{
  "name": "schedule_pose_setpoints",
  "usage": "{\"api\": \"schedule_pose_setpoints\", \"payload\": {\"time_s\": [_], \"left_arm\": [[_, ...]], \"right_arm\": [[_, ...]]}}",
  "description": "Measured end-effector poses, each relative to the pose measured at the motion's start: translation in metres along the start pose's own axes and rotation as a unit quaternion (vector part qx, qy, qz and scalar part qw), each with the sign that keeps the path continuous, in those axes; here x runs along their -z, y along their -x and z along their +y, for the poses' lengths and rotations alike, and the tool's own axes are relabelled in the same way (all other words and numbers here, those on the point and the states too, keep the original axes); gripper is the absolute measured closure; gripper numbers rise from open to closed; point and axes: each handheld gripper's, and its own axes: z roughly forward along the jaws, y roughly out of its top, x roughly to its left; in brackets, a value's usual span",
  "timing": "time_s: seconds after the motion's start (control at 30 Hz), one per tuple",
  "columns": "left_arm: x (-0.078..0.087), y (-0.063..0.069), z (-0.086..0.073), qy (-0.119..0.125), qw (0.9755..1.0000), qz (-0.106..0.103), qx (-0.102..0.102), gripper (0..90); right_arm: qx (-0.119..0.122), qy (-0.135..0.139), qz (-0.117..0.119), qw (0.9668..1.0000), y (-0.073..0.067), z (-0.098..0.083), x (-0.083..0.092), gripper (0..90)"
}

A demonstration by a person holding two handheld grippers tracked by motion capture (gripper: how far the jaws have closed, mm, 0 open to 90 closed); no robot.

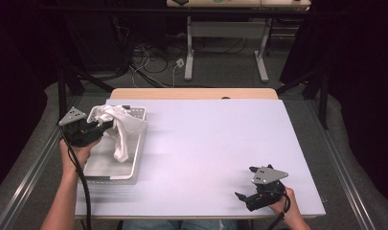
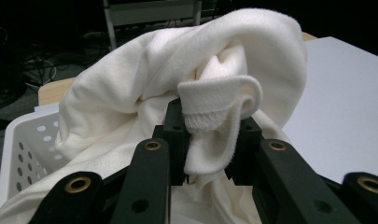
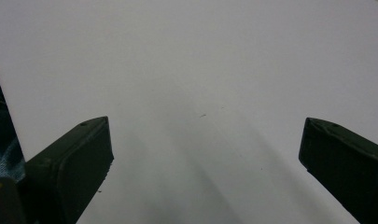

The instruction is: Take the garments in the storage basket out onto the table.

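A white garment [image 1: 119,128] hangs from my left gripper [image 1: 107,125] over the white perforated basket [image 1: 114,173] at the table's left side. In the left gripper view both jaws pinch a hemmed fold of the white garment [image 2: 210,116], so the left gripper [image 2: 209,140] is shut on it, and the cloth bulges above and trails down into the basket [image 2: 23,149]. My right gripper [image 1: 246,184] rests low near the table's front right edge. Its jaws stand wide apart with nothing between them in the right gripper view, where the right gripper [image 3: 205,154] faces bare tabletop.
The white tabletop [image 1: 215,143] stretches between the basket and the right gripper. A wooden strip [image 1: 191,93] runs along the far edge. Beyond it stand a desk frame [image 1: 225,43] and loose cables [image 1: 148,62] on the floor.
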Motion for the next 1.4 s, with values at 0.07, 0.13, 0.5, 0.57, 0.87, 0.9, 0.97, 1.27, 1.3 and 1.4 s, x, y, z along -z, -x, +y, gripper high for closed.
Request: {"api": "schedule_pose_setpoints", "payload": {"time_s": [0.07, 0.13, 0.5, 0.57, 0.87, 0.9, 0.97, 1.27, 1.3, 1.4], "left_arm": [[0.001, 0.002, 0.001, 0.002, 1.0000, -0.003, -0.002, 73.6], [0.002, 0.004, 0.003, 0.003, 1.0000, -0.004, -0.005, 73.6], [0.004, 0.020, 0.010, 0.012, 0.9994, -0.018, -0.027, 73.6], [0.003, 0.023, 0.011, 0.013, 0.9993, -0.022, -0.029, 73.6], [0.002, 0.037, 0.014, 0.018, 0.9984, -0.035, -0.041, 73.6], [0.002, 0.039, 0.015, 0.018, 0.9983, -0.037, -0.043, 73.6], [0.001, 0.041, 0.015, 0.020, 0.9981, -0.039, -0.043, 73.6], [0.000, 0.053, 0.017, 0.028, 0.9969, -0.056, -0.048, 73.6], [0.000, 0.053, 0.017, 0.028, 0.9969, -0.056, -0.048, 73.5], [-0.001, 0.057, 0.018, 0.031, 0.9965, -0.061, -0.049, 73.6]], "right_arm": [[0.000, 0.000, 0.001, 1.0000, 0.000, 0.000, 0.000, 2.2], [0.000, 0.001, -0.002, 1.0000, 0.000, 0.000, 0.000, 2.2], [-0.001, 0.003, -0.003, 1.0000, 0.000, -0.001, 0.000, 2.3], [0.000, 0.002, -0.003, 1.0000, 0.000, -0.001, 0.000, 2.3], [-0.001, 0.000, -0.003, 1.0000, 0.000, -0.001, 0.001, 2.4], [-0.001, 0.000, -0.003, 1.0000, 0.000, -0.001, 0.001, 2.4], [0.001, 0.002, -0.003, 1.0000, 0.000, -0.001, 0.001, 2.4], [0.000, -0.002, -0.001, 1.0000, 0.000, -0.002, 0.000, 2.5], [0.000, -0.002, -0.001, 1.0000, 0.000, -0.002, 0.000, 2.5], [0.002, -0.004, -0.001, 1.0000, 0.000, -0.002, 0.000, 2.5]]}}
